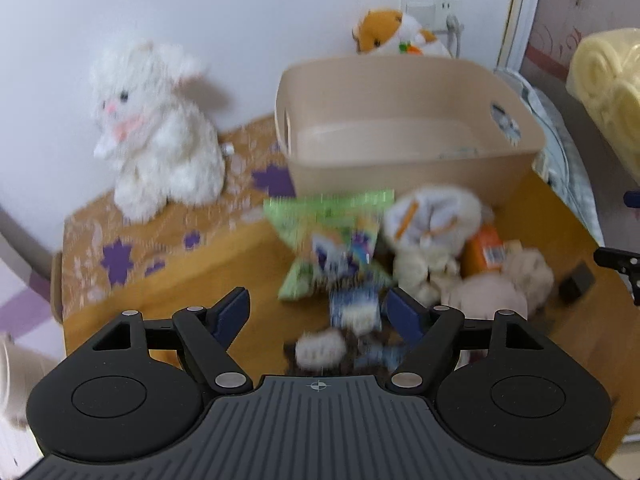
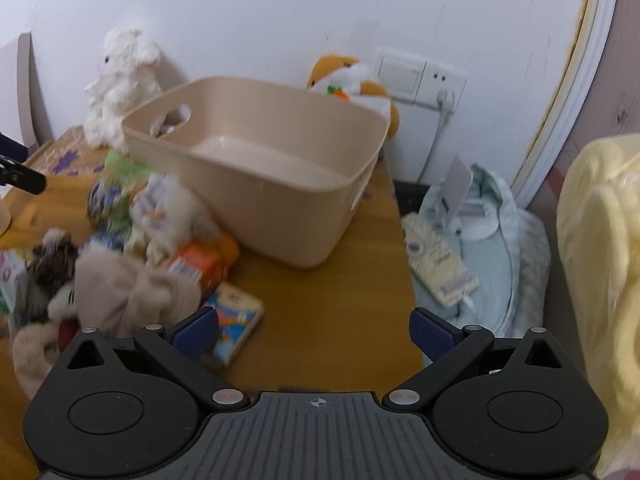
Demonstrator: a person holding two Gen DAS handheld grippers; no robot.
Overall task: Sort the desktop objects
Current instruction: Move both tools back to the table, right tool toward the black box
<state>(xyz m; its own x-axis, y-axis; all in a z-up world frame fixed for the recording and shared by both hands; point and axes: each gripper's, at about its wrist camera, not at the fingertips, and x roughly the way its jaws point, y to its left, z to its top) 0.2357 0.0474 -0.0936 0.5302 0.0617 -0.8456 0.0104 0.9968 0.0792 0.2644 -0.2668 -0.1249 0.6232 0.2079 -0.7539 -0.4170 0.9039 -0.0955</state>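
White rabbit toy (image 1: 154, 136) stands far left, unsorted. Left gripper (image 1: 318, 312) spread, empty, above the pile of toys and packets (image 1: 400, 252). Beige bin (image 1: 404, 128) behind looks nearly empty. Right gripper (image 2: 314, 332) spread, empty. Sorting barely begun.

both wrist views look down, sharing the bin (image 1: 404, 168) (image 2: 280, 200).

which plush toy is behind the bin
The orange and white hamster, against the wall behind the bin. The white bunny sits beside the bin; the others lie before it.
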